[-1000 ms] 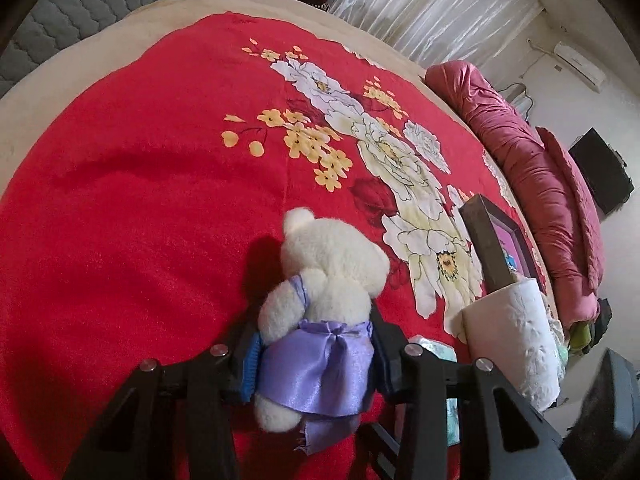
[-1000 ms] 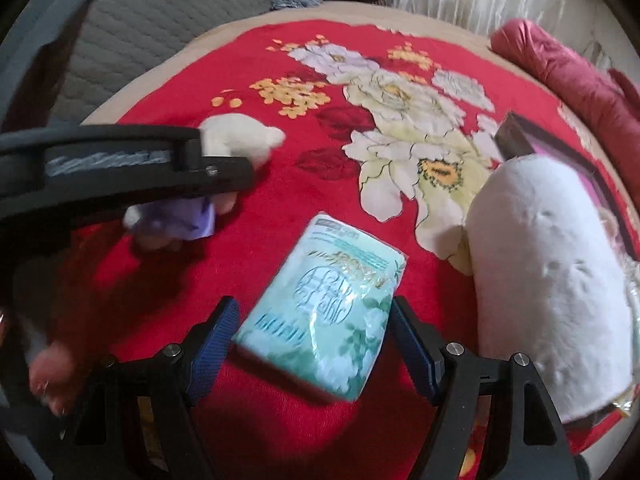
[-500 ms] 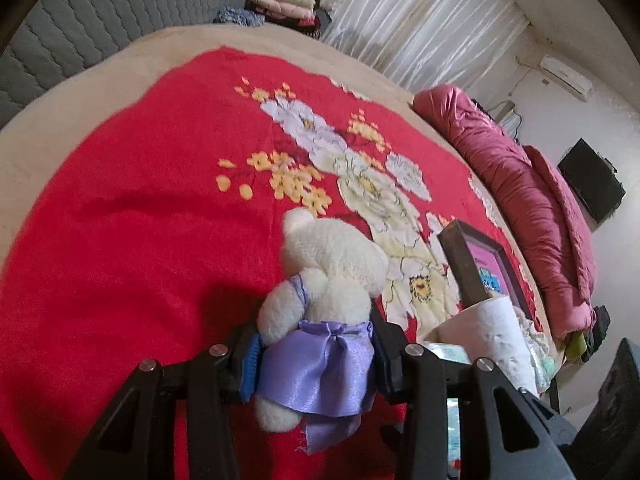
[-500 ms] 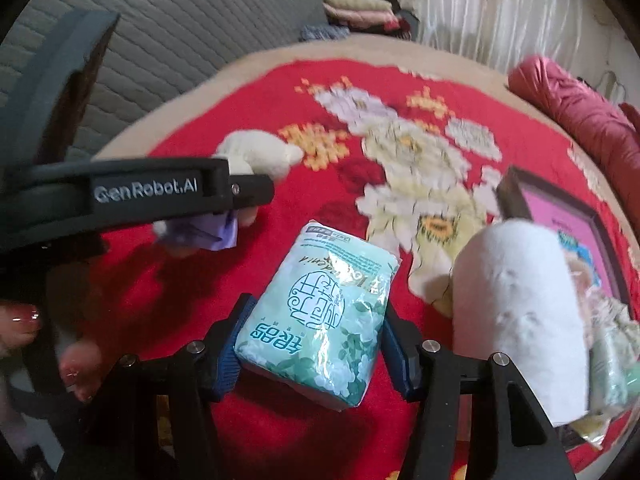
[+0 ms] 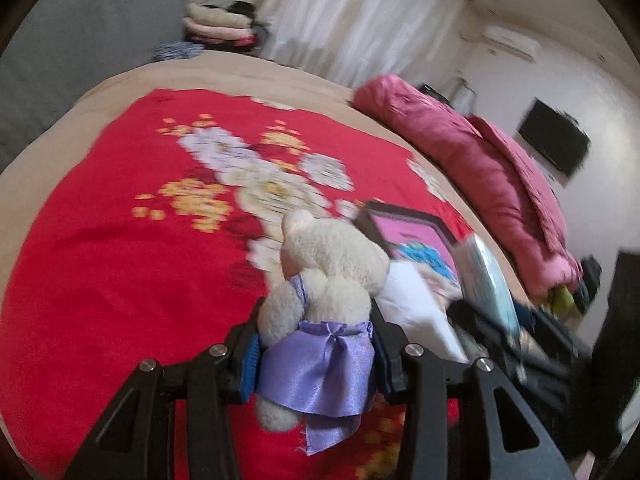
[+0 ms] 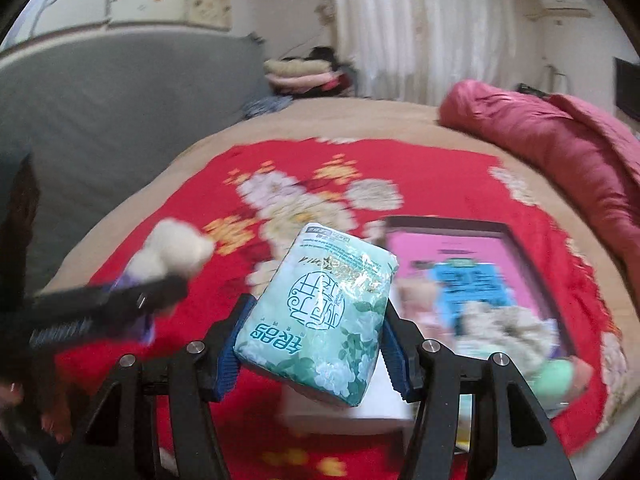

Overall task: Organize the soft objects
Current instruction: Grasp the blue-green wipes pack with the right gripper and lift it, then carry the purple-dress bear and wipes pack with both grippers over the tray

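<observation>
My left gripper [image 5: 314, 354] is shut on a cream teddy bear [image 5: 328, 268] in a purple satin dress, held clear above the red floral blanket [image 5: 120, 260]. My right gripper [image 6: 316, 336] is shut on a green tissue pack [image 6: 320, 312], also lifted off the blanket. In the right wrist view the teddy bear [image 6: 176, 252] and the left gripper's arm show at the left. In the left wrist view the tissue pack [image 5: 490, 280] shows edge-on at the right. A dark box with a pink lining [image 6: 460, 248] lies on the blanket and holds soft items.
A white paper roll [image 5: 416, 312] lies beside the box. A rolled pink quilt [image 5: 480, 172] runs along the bed's right side. A grey padded headboard [image 6: 120, 100] and folded clothes [image 6: 304, 72] stand at the far end. A person's fingers [image 6: 52, 424] show at lower left.
The right gripper closed on the tissue pack, which lay on the blanket, and lifted it. Both grippers rose with their loads, and the box came into fuller view.
</observation>
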`<state>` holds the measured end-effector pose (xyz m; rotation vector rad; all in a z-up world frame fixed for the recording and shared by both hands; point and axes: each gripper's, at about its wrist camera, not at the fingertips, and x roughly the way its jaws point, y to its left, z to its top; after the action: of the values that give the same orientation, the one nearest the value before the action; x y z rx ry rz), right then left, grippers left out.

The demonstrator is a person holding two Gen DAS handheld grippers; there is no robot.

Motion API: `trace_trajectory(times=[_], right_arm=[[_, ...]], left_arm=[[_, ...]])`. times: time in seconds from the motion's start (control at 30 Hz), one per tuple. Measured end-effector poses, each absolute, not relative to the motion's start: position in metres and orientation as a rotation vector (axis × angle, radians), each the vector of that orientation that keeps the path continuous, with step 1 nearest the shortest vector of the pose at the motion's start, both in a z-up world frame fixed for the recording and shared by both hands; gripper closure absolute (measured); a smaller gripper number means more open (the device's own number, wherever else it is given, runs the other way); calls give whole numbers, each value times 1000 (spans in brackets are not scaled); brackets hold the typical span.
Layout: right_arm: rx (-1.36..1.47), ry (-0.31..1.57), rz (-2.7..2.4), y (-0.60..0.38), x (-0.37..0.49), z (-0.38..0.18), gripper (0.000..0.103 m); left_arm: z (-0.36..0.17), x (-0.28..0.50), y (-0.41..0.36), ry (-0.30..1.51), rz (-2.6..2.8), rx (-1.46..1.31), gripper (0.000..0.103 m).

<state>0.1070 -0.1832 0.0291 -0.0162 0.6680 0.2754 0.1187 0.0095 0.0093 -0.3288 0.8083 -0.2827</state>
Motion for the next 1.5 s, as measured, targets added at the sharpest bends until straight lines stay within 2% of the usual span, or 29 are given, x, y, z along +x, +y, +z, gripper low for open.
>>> trace_trajectory(times=[0.33, 0.77, 1.5], right_arm=[[113, 613, 46, -300, 107, 32, 43], [218, 595, -71, -382, 100, 20, 43], [222, 637, -78, -395, 114, -2, 42]], left_arm=[[22, 102, -115, 845, -436, -134, 58], [21, 143, -203, 898, -486, -15, 58], [-18, 196, -254, 1014, -499, 76, 58]])
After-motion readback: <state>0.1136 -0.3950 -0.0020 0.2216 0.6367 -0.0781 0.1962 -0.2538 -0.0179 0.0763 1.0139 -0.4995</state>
